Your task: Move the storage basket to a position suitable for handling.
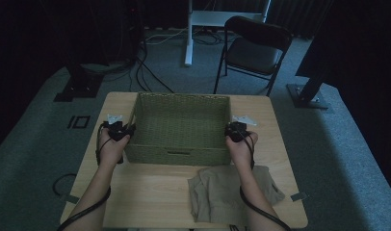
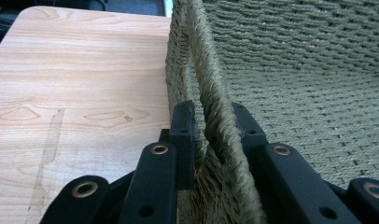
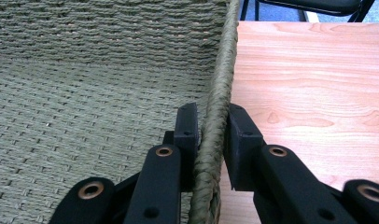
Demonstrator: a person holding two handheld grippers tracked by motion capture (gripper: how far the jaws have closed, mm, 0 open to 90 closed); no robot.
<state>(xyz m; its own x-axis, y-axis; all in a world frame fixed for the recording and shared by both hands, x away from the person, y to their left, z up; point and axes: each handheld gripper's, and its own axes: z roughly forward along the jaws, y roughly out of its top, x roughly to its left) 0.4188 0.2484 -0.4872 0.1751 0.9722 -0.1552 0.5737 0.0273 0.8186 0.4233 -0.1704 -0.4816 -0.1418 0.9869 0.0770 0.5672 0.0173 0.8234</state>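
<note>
The room is dim, with grey carpet, a folding chair (image 1: 254, 48) and loose cables beyond the light wooden counter (image 1: 150, 185). On it sits the woven basket (image 1: 179, 126), empty, in the far half, with a folded khaki cloth (image 1: 217, 192) near the front edge, just beside my right forearm. I have the left hand-held gripper (image 1: 119, 130) clamped on the basket's left wall: in the left gripper view its jaws pinch the rim (image 2: 211, 116), 1 pad inside and 1 outside. The right hand-held gripper (image 1: 236, 131) is closed the same way on the right rim (image 3: 214, 130), rope squeezed between the pads. Both grips look shallow, near the top edge only. My worry is that the soft weave flexes and slides out if I lift or drag unevenly; 1 side leading would twist the basket, and pulling it toward me could ruck up the cloth.
</note>
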